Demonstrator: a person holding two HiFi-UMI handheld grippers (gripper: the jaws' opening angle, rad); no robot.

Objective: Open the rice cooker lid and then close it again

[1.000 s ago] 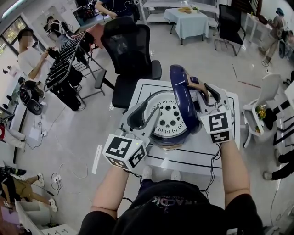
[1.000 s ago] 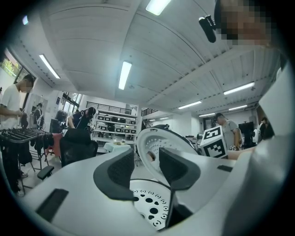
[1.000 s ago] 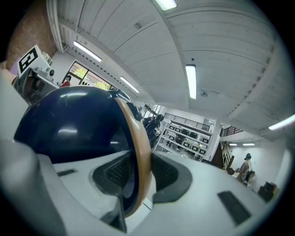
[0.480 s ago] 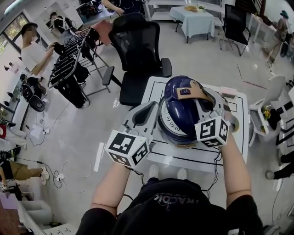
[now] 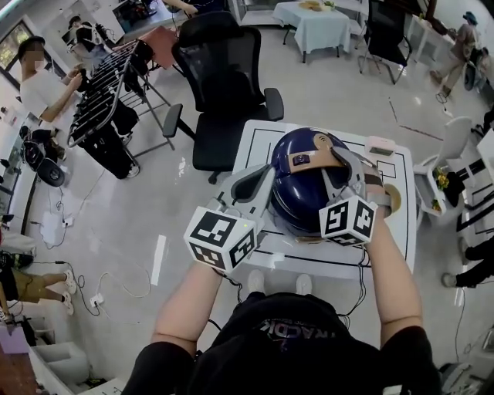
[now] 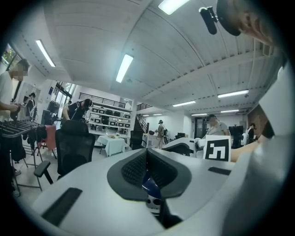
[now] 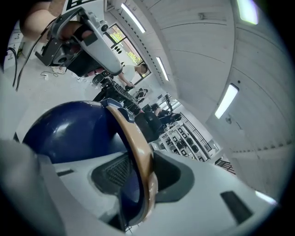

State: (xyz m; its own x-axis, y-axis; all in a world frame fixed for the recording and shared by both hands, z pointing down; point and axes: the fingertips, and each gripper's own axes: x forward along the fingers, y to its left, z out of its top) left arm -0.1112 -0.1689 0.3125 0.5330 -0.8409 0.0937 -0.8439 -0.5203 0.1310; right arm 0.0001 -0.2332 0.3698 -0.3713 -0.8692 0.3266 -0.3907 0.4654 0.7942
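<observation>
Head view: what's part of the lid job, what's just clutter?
Job: dark blue domed rice cooker, its tan handle strap, white table under it.
Clutter: black mesh office chair, dark clothes rack, small pink box on the table, cloth-covered table.

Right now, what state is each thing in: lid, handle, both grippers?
Rice cooker lid: down; whether latched, cannot tell.
Handle: lying over the lid.
Left gripper: shut, empty.
Right gripper: jaws have just been opening; handle between them, not clamped.
</observation>
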